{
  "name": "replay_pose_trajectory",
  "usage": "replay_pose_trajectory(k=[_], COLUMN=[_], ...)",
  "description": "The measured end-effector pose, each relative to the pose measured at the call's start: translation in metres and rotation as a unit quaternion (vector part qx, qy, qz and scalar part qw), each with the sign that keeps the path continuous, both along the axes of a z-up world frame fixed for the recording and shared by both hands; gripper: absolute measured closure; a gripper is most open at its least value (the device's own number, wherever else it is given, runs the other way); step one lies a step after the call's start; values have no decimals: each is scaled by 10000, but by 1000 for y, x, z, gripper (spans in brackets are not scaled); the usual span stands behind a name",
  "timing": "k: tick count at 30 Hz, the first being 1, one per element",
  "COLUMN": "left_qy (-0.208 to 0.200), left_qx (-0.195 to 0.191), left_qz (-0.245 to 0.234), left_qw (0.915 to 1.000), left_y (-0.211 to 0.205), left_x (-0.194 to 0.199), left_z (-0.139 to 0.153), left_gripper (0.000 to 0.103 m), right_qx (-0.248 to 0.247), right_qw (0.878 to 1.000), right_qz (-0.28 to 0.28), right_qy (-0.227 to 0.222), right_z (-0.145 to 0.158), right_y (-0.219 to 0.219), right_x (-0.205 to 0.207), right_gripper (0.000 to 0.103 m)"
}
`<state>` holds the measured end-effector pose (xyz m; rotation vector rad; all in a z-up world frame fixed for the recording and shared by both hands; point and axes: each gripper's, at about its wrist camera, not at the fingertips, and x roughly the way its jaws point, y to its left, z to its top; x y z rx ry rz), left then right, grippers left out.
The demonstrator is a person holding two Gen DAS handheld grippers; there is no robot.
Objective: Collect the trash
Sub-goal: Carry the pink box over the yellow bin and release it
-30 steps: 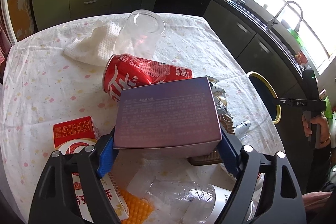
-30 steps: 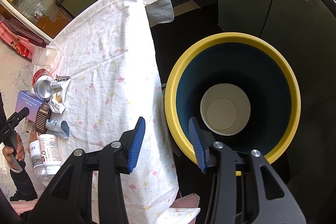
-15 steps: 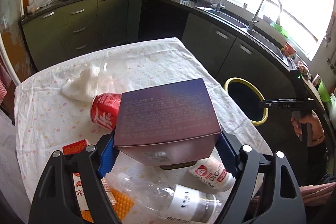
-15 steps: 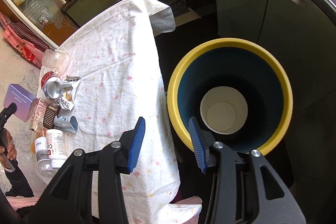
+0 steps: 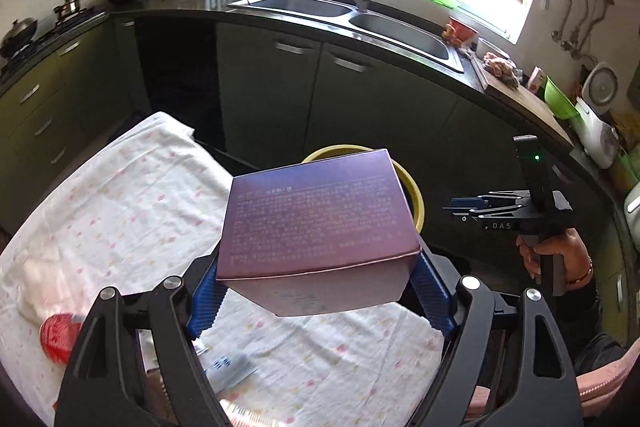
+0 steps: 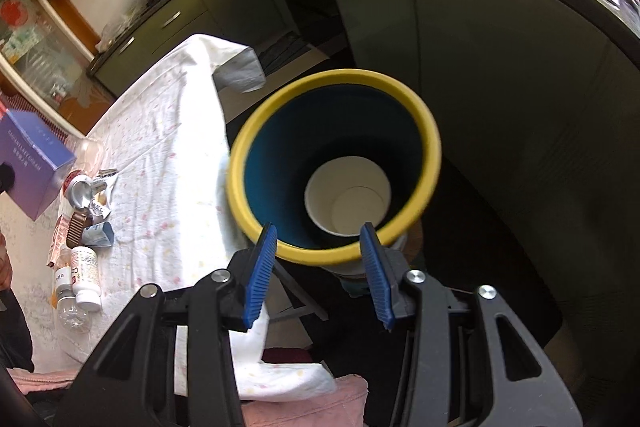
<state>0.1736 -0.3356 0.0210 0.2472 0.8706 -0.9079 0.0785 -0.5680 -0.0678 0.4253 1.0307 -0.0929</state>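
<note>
The left gripper (image 5: pixel 316 301) is clamping a purple box (image 5: pixel 318 223) between its blue pads, one pad pressing on each side of it. The box is hanging in the air above the near right part of the counter (image 5: pixel 120 211), which is wearing a white flowered cloth, and in the left wrist view the box is covering most of the yellow-rimmed bin (image 5: pixel 412 195) that is standing just beyond the counter's edge. Only part of the bin's rim is showing behind the box.

The right gripper (image 6: pixel 318 263) is holding nothing; its jaws are standing partly apart with empty air between them. It is pointing down at the bin (image 6: pixel 332 255), whose near rim is lying between the blue pads in the picture, though whether they are touching it cannot be told. A white paper cup (image 6: pixel 348 199) is lying at the bottom of the dark blue inside.

More trash is resting on the counter to the left of the bin: a red can (image 6: pixel 80 189), crumpled wrappers (image 6: pixel 100 199), a small white bottle (image 6: pixel 86 277) and a clear plastic bottle (image 6: pixel 70 307). A person's hand (image 5: pixel 556 255) is gripping the right gripper's handle at the far right of the left wrist view.
</note>
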Motion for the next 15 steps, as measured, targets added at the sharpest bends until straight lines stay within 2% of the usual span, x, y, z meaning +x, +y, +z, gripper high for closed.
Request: replay_pose_trajectory(k=[5,9,12,15], left_qy=[303,349,256,191], left_qx=[219,430,577,595], left_qz=[-406,-541,-496,-387], left_qw=[9985,9970,9968,9973], left_y=[-78,-132,-158,-167], left_x=[13,25,34,43], left_z=[-27,-51,-66,-70], left_gripper=[23,23,23,21], right_qx=[61,149,212,262], right_qw=[9997,9993,9990,9988], right_qz=[-220,-344,-400,-420], right_qy=[-37,-21,4,4], right_z=[-6,-15,-21,-24], right_y=[-23,-34,-40,-41], right_x=[-21,-31,-33,-33], right_gripper=[61,60,60,57])
